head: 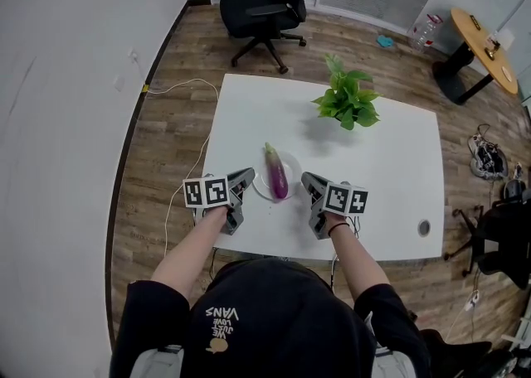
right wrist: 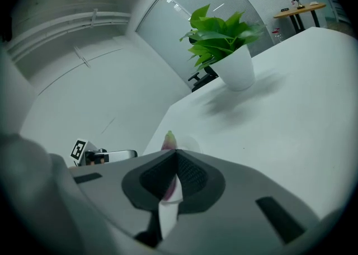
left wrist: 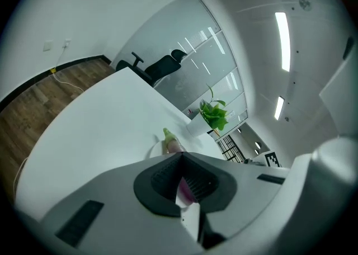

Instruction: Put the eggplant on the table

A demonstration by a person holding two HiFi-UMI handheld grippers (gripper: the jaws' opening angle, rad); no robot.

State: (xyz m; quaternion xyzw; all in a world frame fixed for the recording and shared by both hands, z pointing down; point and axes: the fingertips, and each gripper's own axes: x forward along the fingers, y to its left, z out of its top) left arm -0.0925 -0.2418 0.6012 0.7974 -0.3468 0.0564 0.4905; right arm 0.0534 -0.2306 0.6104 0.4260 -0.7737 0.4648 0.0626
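Note:
A purple eggplant (head: 276, 176) with a green stem lies on a small white plate (head: 260, 191) near the front of the white table (head: 373, 177). My left gripper (head: 249, 176) hovers just left of the plate, my right gripper (head: 307, 178) just right of it, and both point inward at the eggplant. In the left gripper view the jaws (left wrist: 182, 156) meet at their tips, and the eggplant (left wrist: 170, 142) lies beyond them, untouched. The right gripper (right wrist: 176, 152) looks the same, its jaws together, with the eggplant (right wrist: 168, 138) ahead of them.
A potted green plant (head: 347, 101) stands at the back of the table. A black office chair (head: 270, 7) sits beyond the far edge, and a round wooden table (head: 481, 41) is at the far right. A white cable (head: 178, 90) runs over the floor on the left.

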